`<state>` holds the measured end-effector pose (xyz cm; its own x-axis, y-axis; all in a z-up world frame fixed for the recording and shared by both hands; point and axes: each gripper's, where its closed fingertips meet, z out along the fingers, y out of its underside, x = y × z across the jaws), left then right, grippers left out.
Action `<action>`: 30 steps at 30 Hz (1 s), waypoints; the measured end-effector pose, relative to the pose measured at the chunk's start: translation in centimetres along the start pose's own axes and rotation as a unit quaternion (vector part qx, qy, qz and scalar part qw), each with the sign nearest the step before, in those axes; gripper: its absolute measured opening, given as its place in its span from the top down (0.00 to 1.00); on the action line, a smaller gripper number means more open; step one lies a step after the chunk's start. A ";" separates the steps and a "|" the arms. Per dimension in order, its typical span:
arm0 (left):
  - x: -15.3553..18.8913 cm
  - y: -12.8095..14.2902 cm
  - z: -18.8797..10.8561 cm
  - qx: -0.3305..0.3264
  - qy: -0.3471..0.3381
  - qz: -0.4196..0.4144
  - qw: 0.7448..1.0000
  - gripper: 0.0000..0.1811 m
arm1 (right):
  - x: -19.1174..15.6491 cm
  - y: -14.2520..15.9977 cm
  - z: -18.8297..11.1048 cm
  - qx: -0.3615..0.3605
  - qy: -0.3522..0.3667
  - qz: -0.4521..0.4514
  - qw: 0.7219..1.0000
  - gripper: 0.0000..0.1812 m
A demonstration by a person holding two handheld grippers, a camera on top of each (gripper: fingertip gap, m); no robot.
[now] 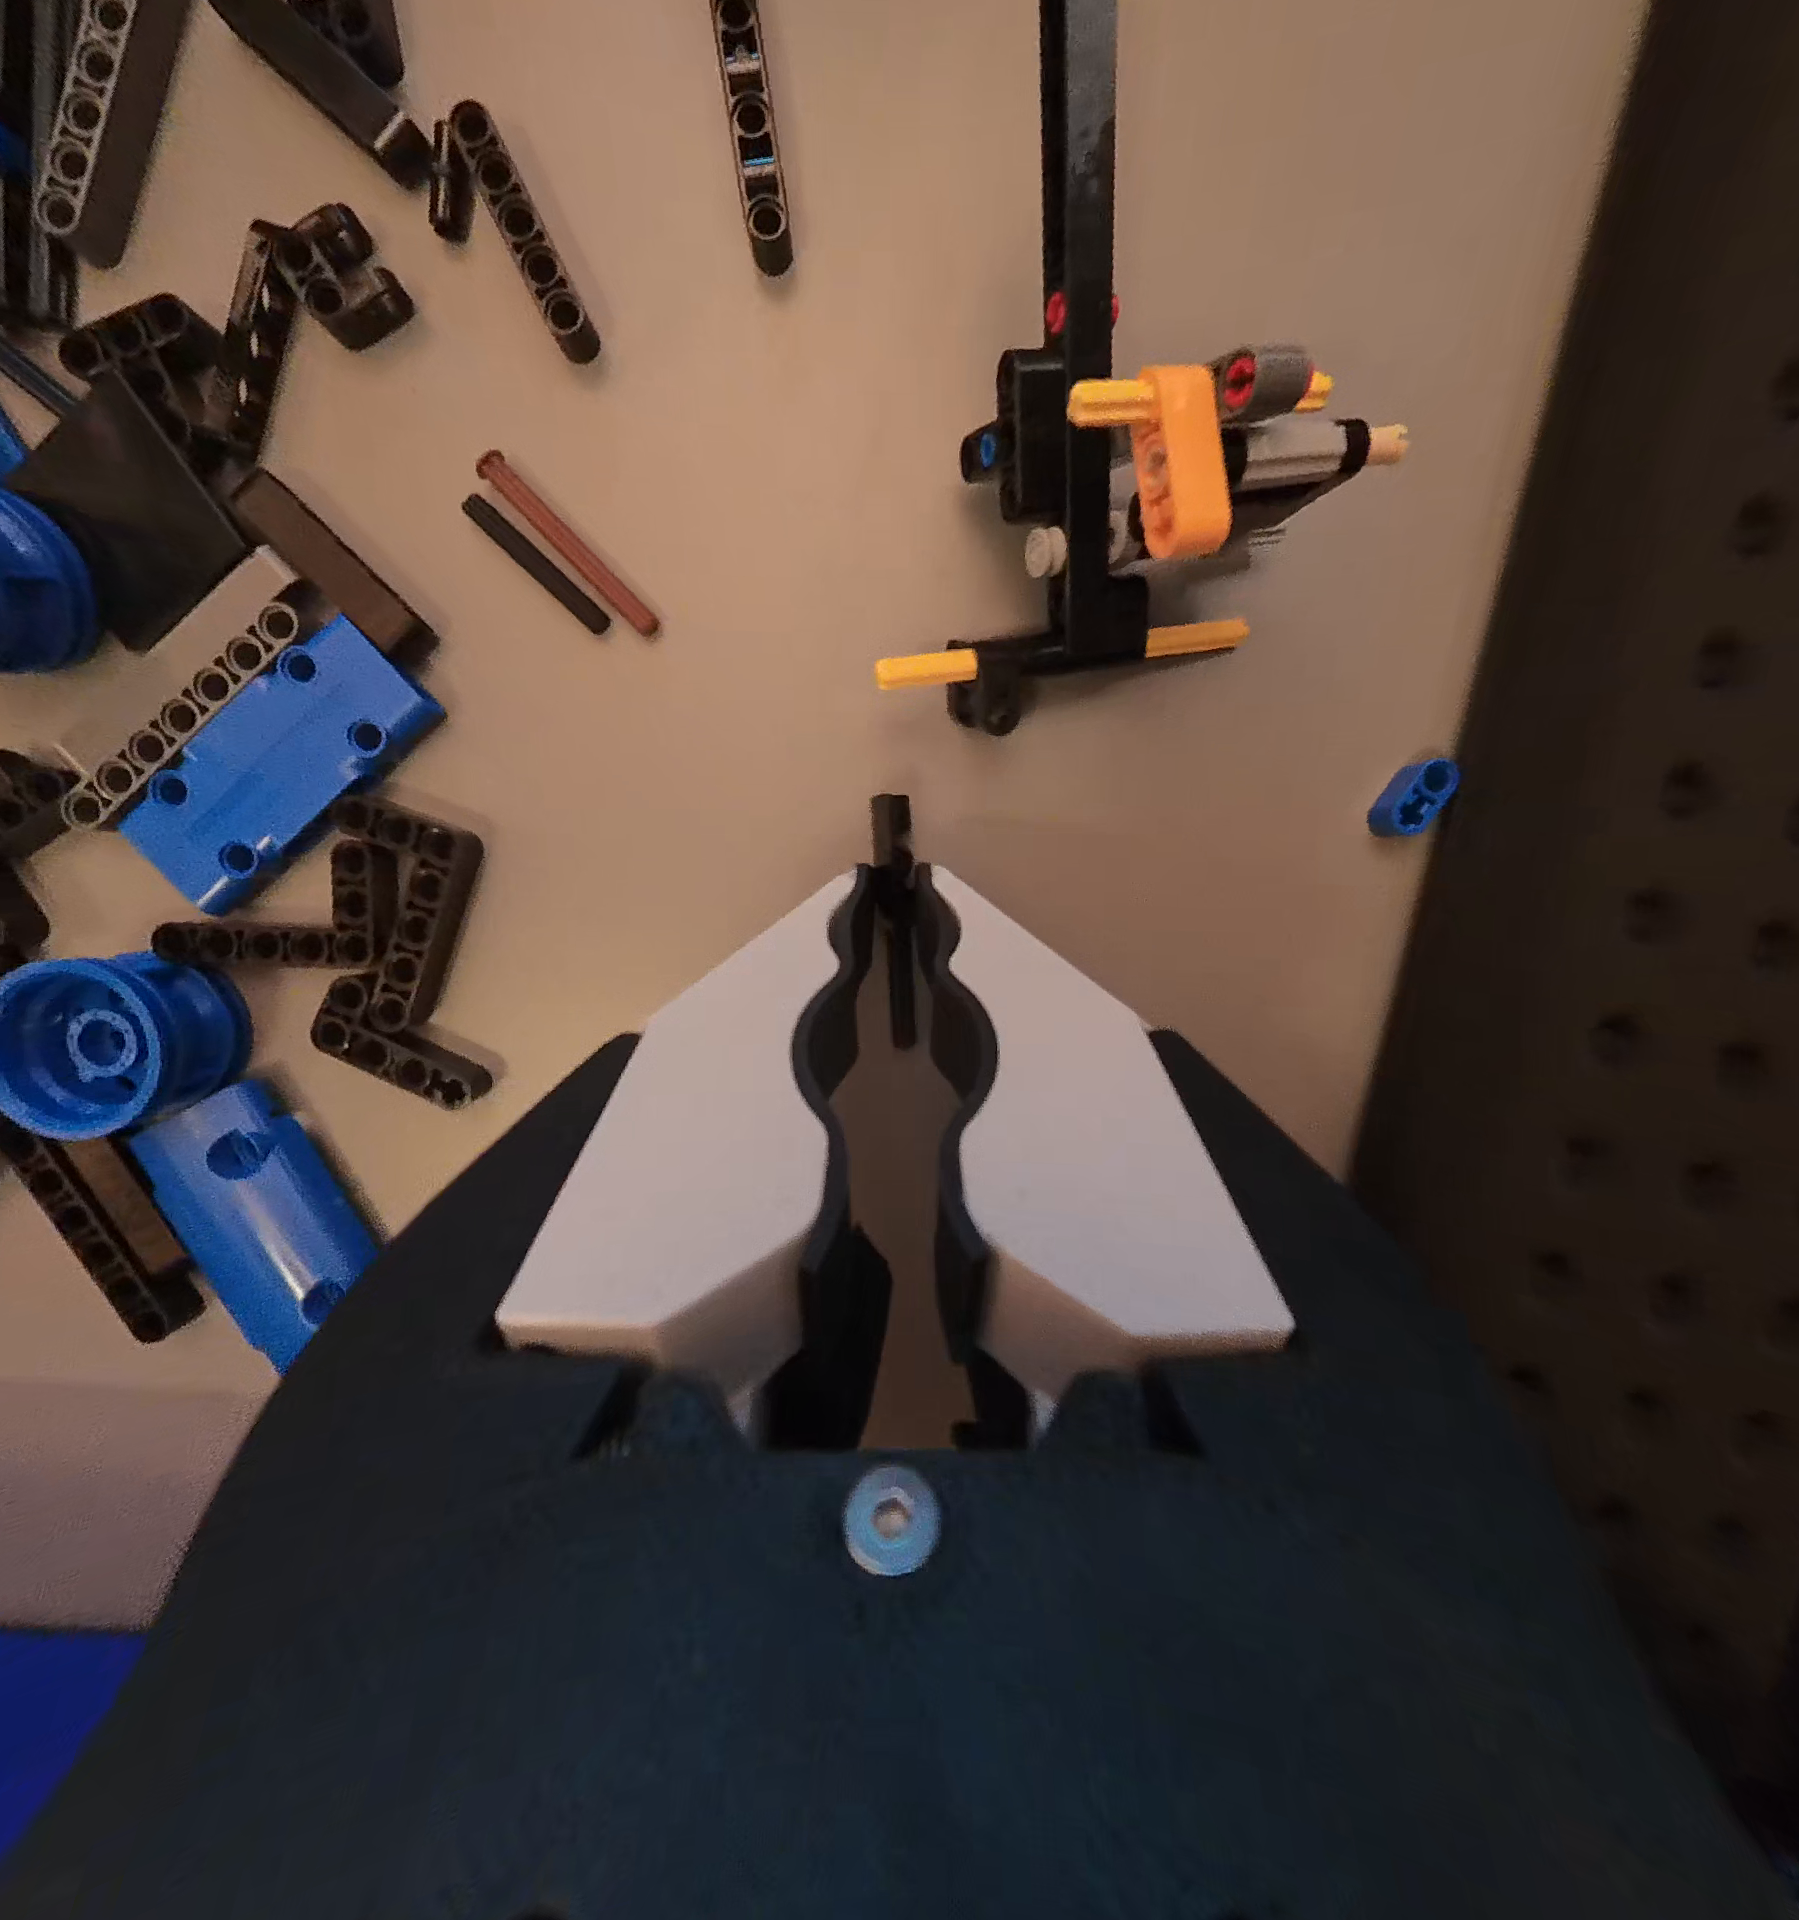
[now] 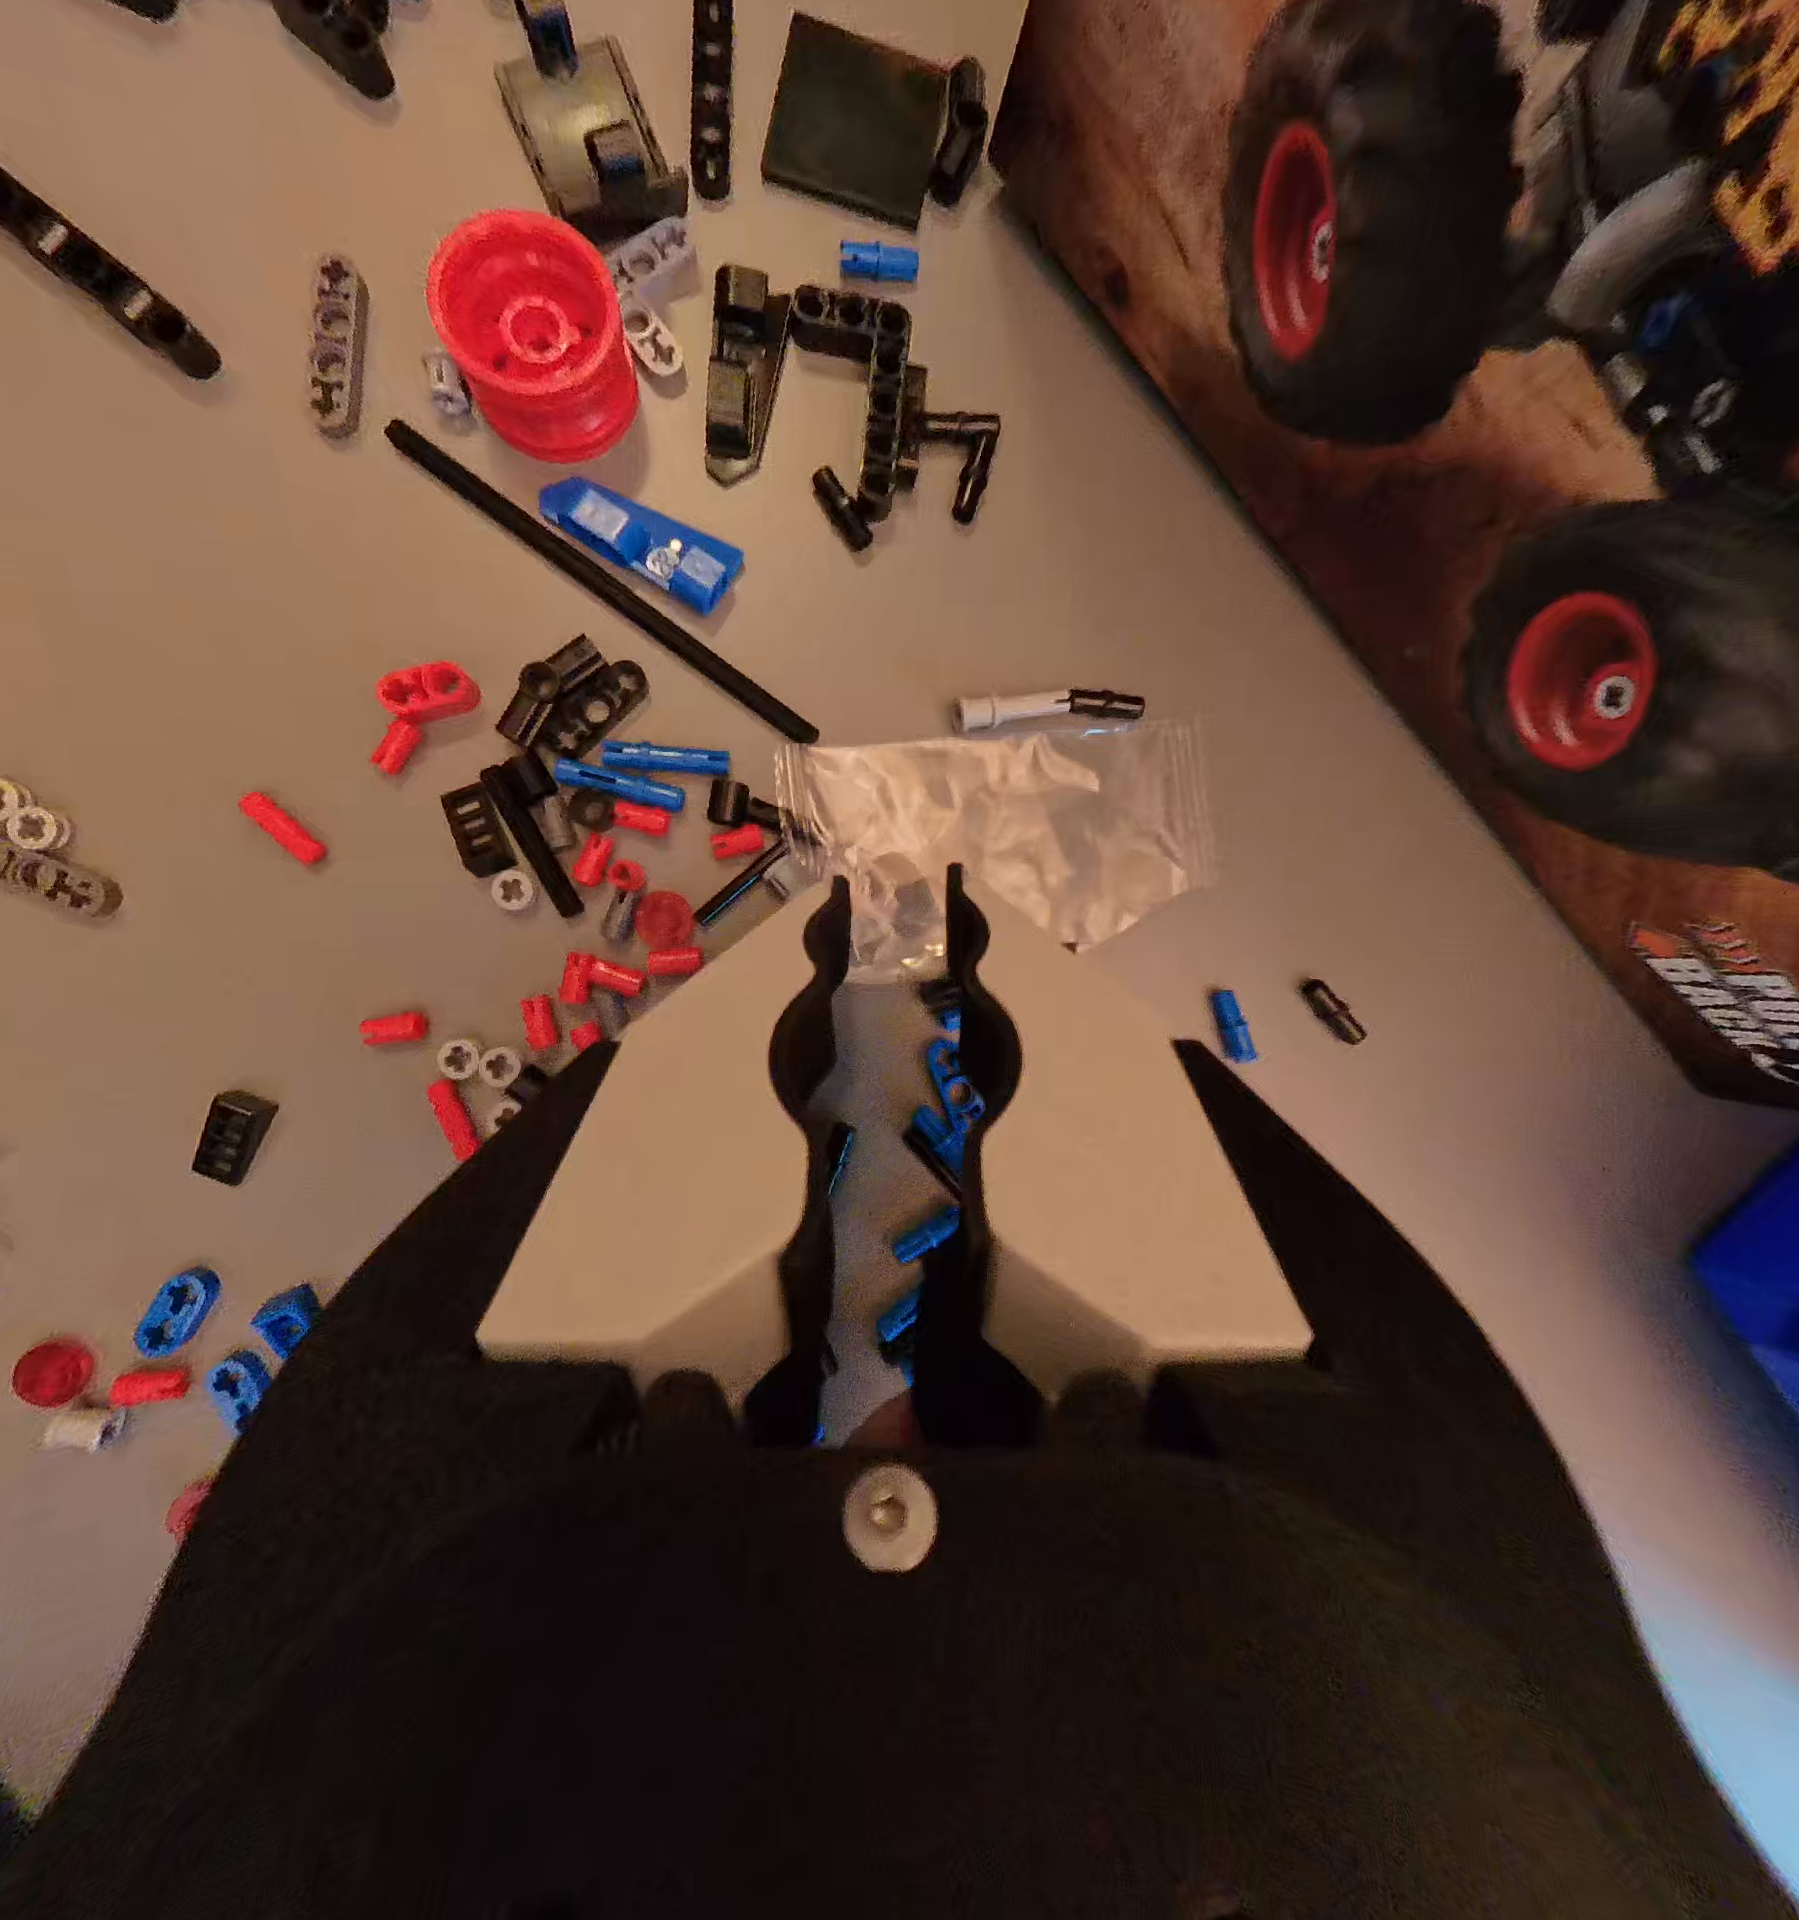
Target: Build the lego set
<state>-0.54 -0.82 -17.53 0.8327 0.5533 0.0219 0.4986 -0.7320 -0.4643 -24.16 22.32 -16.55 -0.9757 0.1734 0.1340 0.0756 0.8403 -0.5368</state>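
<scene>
While L gripper (image 1: 893, 873) pinched a black axle (image 1: 891, 831), I watched.
R gripper (image 2: 897, 883) stood narrowly parted, nothing held, over clear bag (image 2: 988, 821); partial build (image 1: 1113, 499) sat ahead-right of L.

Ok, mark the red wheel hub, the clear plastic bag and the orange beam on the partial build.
red wheel hub (image 2: 531, 332): right wrist view, on its open face near the centre.
clear plastic bag (image 2: 1020, 821): right wrist view, mid-bag on the crinkled film.
orange beam (image 1: 1181, 468): left wrist view, middle of its flat face.

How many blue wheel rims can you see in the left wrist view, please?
2: one blue wheel rim at the left edge, partly cut off, and another lower left beside the black beams. More may lie outside the frame.
</scene>
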 end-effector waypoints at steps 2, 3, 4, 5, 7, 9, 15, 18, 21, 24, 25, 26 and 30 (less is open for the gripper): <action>0.0 0.1 -0.1 0.004 0.003 -0.008 1.000 0.97 | -0.4 0.7 0.3 -0.016 -0.012 -0.004 1.000 0.92; 0.1 0.2 -0.1 0.007 0.007 -0.013 1.000 0.97 | -0.4 1.0 0.3 -0.021 -0.013 -0.008 1.000 0.92; 0.1 0.1 -0.1 0.010 0.011 -0.018 1.000 0.97 | -0.6 1.0 0.2 -0.022 -0.016 -0.009 1.000 0.93; 0.1 0.1 -0.1 0.014 0.014 -0.023 1.000 0.96 | -0.7 1.2 0.1 -0.025 -0.019 -0.010 0.999 0.94; 0.5 0.0 -0.2 0.025 0.029 -0.029 0.999 0.97 | -0.9 1.5 -0.1 -0.034 -0.024 -0.014 0.999 0.94; 0.5 0.0 -0.2 0.029 0.028 -0.026 0.999 0.96 | -1.0 1.5 -0.3 -0.039 -0.023 -0.020 0.999 0.92; 1.5 0.3 -0.4 0.039 0.042 -0.029 0.998 0.96 | -1.8 -1.9 -1.1 -0.009 -0.010 -0.058 0.998 0.89; 1.2 0.3 -0.3 0.044 0.035 -0.039 0.998 0.95 | -2.5 -5.4 -0.5 0.021 0.000 -0.087 0.996 0.89; 1.0 0.1 -0.3 0.054 0.029 -0.047 0.997 0.91 | -2.4 -8.9 0.6 0.051 0.022 -0.111 0.992 0.87; 0.9 0.0 -0.3 0.063 0.029 -0.049 0.996 0.90 | -1.8 -11.6 2.1 0.076 0.033 -0.124 0.989 0.85; 0.8 0.0 -0.3 0.066 0.028 -0.050 0.996 0.91 | -1.3 -12.3 2.7 0.084 0.036 -0.120 0.989 0.85; 0.8 0.0 -0.3 0.067 0.027 -0.051 0.996 0.91 | -0.9 -12.8 3.3 0.088 0.037 -0.113 0.989 0.85; 0.6 0.1 -0.3 0.071 0.023 -0.051 0.996 0.91 | 1.1 -13.1 5.0 0.079 0.061 -0.098 0.990 0.85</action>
<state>0.08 -0.69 -17.29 0.7916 0.6002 0.1149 0.5448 -0.6080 -0.5775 -27.23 8.96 -13.51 -0.9356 0.0843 0.3428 -0.1546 0.7750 -0.6127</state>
